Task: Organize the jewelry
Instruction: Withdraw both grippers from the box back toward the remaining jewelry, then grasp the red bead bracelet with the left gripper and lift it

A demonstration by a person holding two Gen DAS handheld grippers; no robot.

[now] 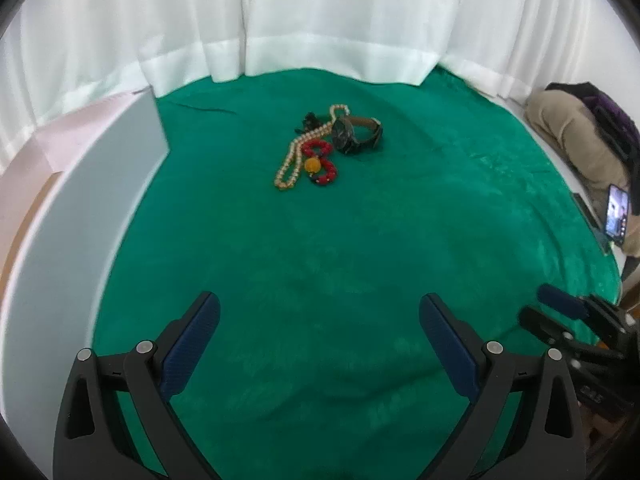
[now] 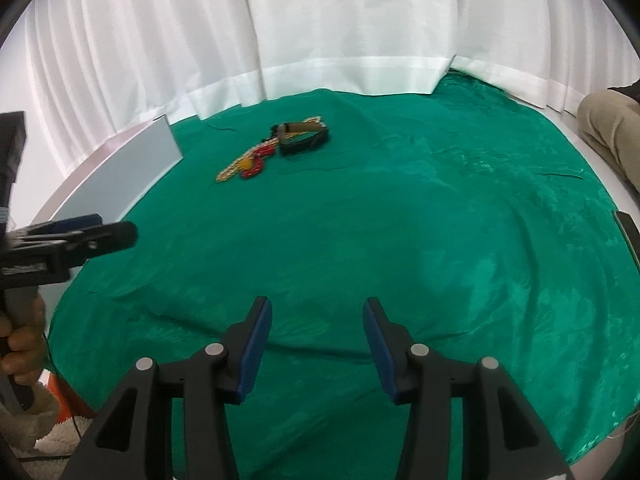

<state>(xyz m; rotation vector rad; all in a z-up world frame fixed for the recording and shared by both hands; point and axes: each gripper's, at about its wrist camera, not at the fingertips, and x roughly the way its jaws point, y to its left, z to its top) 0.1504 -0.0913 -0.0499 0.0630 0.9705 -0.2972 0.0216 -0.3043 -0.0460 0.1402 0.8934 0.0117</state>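
Observation:
A small heap of jewelry lies on the green cloth point(image 1: 320, 260) toward the back: a pearl necklace point(image 1: 290, 160), a red bead bracelet point(image 1: 322, 160) with an amber bead, a dark watch point(image 1: 356, 132) with a brown strap, and a small black piece point(image 1: 310, 120) behind. The heap also shows in the right wrist view, with the watch point(image 2: 304, 138) and red bracelet point(image 2: 256, 164). My left gripper point(image 1: 320, 312) is open and empty, well short of the heap. My right gripper point(image 2: 318, 312) is open and empty, also near the front. The right gripper shows in the left view point(image 1: 560, 312).
A white box point(image 1: 92, 216) stands along the left edge of the cloth, also in the right wrist view point(image 2: 132, 164). White curtains point(image 1: 320, 20) hang behind. A person in beige trousers point(image 1: 572, 136) sits at the right with a phone point(image 1: 618, 220).

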